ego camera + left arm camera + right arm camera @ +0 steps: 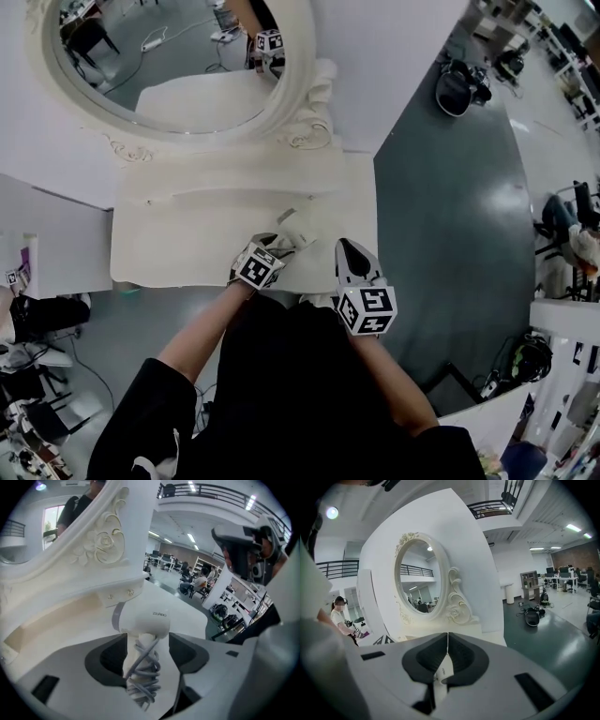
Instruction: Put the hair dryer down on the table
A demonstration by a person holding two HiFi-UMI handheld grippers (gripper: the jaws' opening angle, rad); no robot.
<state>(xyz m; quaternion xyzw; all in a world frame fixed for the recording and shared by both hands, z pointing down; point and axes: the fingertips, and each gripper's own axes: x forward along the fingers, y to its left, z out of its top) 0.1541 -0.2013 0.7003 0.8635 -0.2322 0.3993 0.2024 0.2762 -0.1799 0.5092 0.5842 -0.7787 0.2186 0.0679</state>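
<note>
**A:** White plastic hair dryer [143,620], grey cord [143,677] wound round its handle: where do we find it?

**B:** Lying on the cream carved surface [178,253]. Its handle sits between the left gripper's [147,641] fingers, which are released and clear of it. We judge it set down.

**A:** And the right gripper [447,637]?

**B:** Its fingers are clenched on nothing and held aside, we judge, to leave room. We see no container.

One hair dryer [143,620], with one grey cord [143,677] wound round its handle. One cream tabletop [187,234], and one oval mirror [178,66] in a carved frame. Two grippers — the left gripper [147,638] and the right gripper [448,641] — with one marker cube [367,310] on each.
</note>
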